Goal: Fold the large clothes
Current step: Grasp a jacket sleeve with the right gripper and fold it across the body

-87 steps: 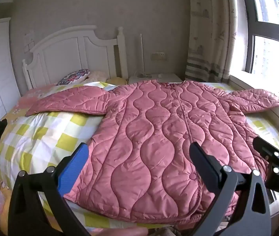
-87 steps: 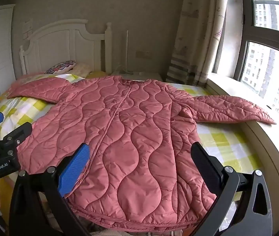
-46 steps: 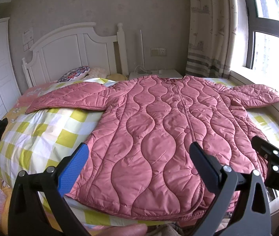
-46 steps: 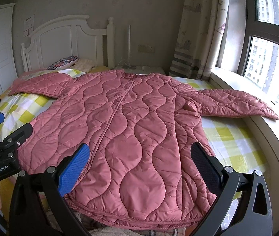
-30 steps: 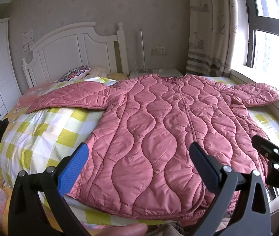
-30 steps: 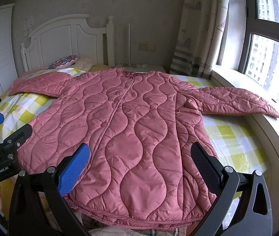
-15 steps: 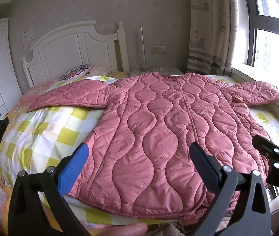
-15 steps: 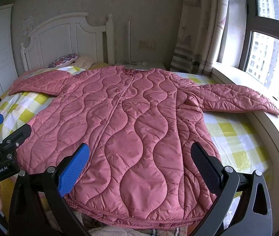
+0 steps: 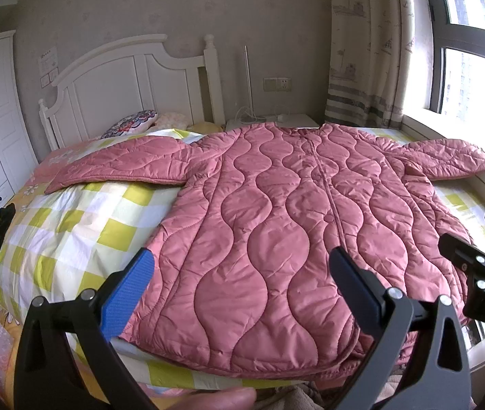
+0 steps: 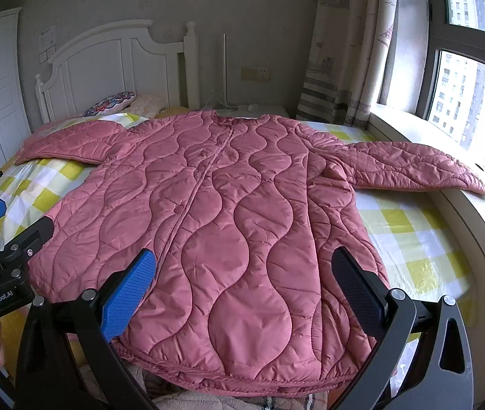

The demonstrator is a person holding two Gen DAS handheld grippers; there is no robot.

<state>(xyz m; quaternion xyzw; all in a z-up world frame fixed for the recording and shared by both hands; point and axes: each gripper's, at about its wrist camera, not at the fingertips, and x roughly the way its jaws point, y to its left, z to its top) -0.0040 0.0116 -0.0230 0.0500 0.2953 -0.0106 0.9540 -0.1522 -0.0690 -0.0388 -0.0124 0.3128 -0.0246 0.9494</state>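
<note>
On the bed with the yellow-and-white checked cover (image 9: 71,225) I see the pink quilted padded coat (image 9: 276,225) lying flat and face up, its front closure running from the collar at 12 o'clock down to the hem at 6 o'clock. One sleeve (image 9: 123,164) reaches out to 9 o'clock across the cover; the other sleeve (image 10: 413,167) stretches to 3 o'clock, its cuff resting on the pale window ledge (image 10: 464,205). My left hand-held gripper (image 9: 239,283) hovers just above the hem with its fingers spread wide, the blue pad (image 9: 126,294) over the coat's 7 o'clock corner, touching nothing. My right hand-held gripper (image 10: 242,280) is likewise spread apart and empty, above the hem's right half. Each gripper shows at the edge of the other's view. At 11 o'clock, a white wooden headboard (image 9: 129,82) stands behind a patterned round cushion (image 9: 129,123). A striped curtain (image 10: 345,51) hangs at 1 o'clock.
</note>
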